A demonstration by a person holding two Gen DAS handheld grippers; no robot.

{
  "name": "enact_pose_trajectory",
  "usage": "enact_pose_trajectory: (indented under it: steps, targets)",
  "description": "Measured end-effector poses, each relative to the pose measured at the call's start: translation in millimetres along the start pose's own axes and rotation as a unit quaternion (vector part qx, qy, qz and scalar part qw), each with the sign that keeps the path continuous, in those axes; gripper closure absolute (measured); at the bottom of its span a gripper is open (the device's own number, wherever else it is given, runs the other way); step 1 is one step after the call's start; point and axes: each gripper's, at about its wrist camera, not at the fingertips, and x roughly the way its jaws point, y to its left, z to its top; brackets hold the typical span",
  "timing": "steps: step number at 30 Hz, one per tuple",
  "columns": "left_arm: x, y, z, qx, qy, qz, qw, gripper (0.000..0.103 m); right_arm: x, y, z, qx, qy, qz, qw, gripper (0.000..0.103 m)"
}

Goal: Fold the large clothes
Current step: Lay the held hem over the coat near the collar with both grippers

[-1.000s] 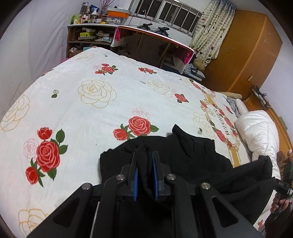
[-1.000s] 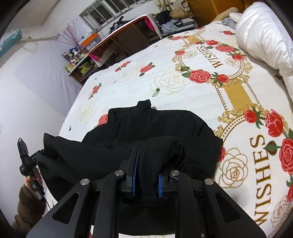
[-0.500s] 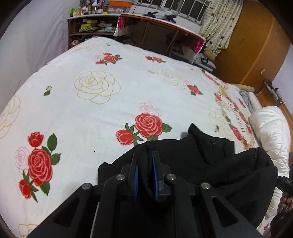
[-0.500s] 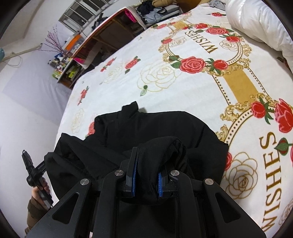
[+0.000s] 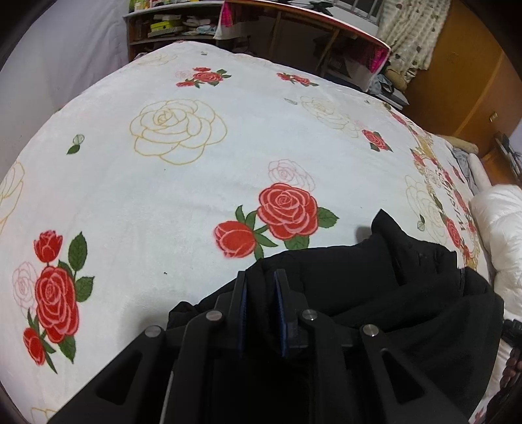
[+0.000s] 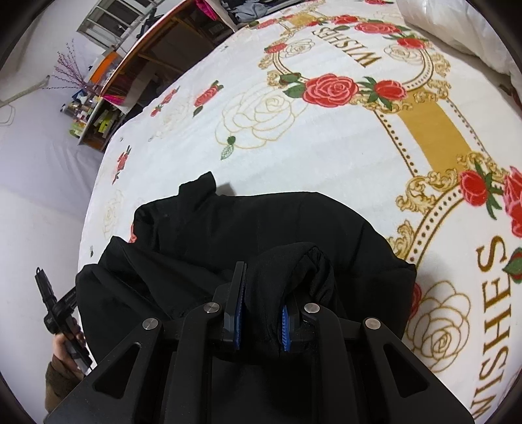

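1. Black garment [image 5: 375, 293] lies bunched on the near part of a bed, its cloth matte, thick and soft, with no print or pattern showing.
2. In the right wrist view the garment [image 6: 261, 234] forms a rounded heap, with one small flap standing up at its far edge and a rolled, tube-like fold curling over near the fingers.
3. In the left wrist view a seam or zip line runs down its right side, and a pointed flap rises at its far edge near a red rose on the blanket.
4. The left gripper [image 5: 260, 306] has its blue-padded fingers close together with a fold of the black cloth pinched between them.
5. The right gripper [image 6: 261, 313] is likewise nearly closed, clamping a thicker roll of the same cloth, which bulges over its right finger.
6. The blanket [image 5: 195, 182] under the garment is white with red roses, pale gold outlined roses, and gold lettering reading "WISHES" in the right wrist view.
7. A white puffy quilt [image 5: 499, 228] sits at the bed's right edge, just beside the garment.
8. A desk [image 5: 303, 19] and cluttered shelves [image 5: 156, 26] stand beyond the bed's far end.
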Motion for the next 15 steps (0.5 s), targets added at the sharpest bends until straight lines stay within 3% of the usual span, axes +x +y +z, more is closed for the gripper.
enact_pose_trajectory:
  steps: [9, 11, 13, 15]
  targets:
    - [2.7, -1.6, 0.0, 0.008, 0.001, 0.003, 1.0000, 0.082, 6.5, -5.9, 2.8, 0.011, 0.013, 0.009, 1.000, 0.084]
    - [0.4, -0.2, -0.1, 0.005, -0.004, 0.003, 1.0000, 0.073, 6.7, -5.8, 3.6, 0.016, 0.014, 0.012, 1.000, 0.083]
    - [-2.9, 3.2, -0.1, -0.004, -0.008, 0.005, 0.9999, 0.055, 5.6, -4.8, 4.3, 0.017, 0.013, 0.010, 1.000, 0.083]
    - [-6.9, 7.4, 0.3, -0.014, -0.012, -0.001, 0.9998, 0.047, 4.1, -2.1, 4.3, 0.010, 0.013, 0.006, 1.000, 0.082]
